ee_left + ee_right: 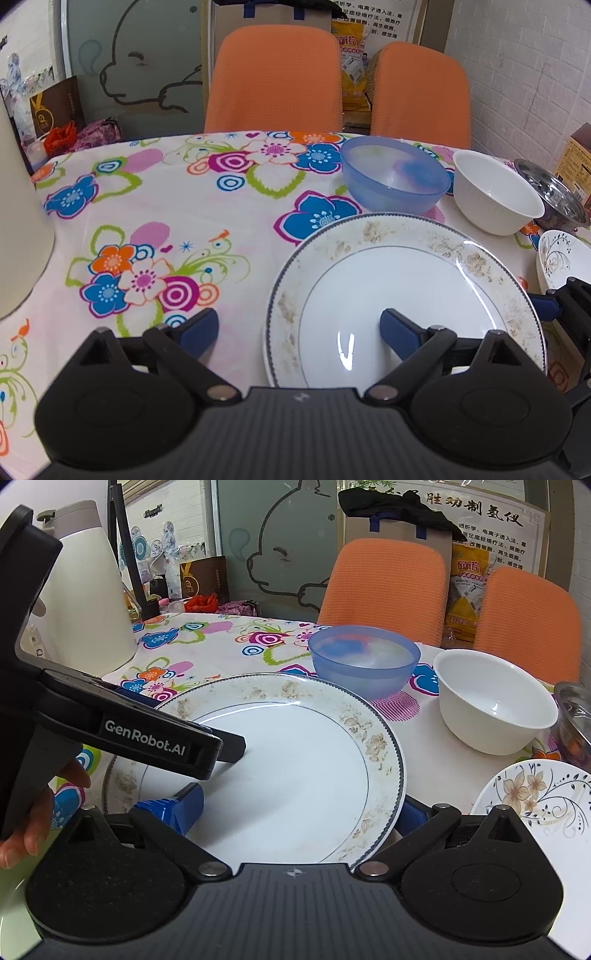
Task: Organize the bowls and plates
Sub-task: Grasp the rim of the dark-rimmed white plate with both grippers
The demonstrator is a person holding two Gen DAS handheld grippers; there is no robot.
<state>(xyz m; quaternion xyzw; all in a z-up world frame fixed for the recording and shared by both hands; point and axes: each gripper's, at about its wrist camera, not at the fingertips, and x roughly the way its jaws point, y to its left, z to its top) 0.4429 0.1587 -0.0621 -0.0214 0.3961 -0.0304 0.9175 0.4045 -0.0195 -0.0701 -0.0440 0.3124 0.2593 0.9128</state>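
Note:
A large white plate (402,291) (280,760) with a faded gold floral rim lies on the flowered tablecloth. My left gripper (299,330) (181,720) is open, straddling the plate's left rim: one blue finger over the plate, the other over the cloth. My right gripper (297,812) is open too, straddling the right rim, and one of its fingers (548,306) shows at the plate's right edge. Behind stand a translucent blue bowl (395,177) (364,661) and a white bowl (495,192) (495,705). A small flower-painted dish (561,258) (539,801) sits at the right.
A shiny metal bowl (554,195) (572,716) stands behind the dish, by a brown box (576,155). A tall cream jug (85,602) occupies the table's left side. Two orange chairs (277,77) back the far edge. A hand (37,812) holds the left gripper.

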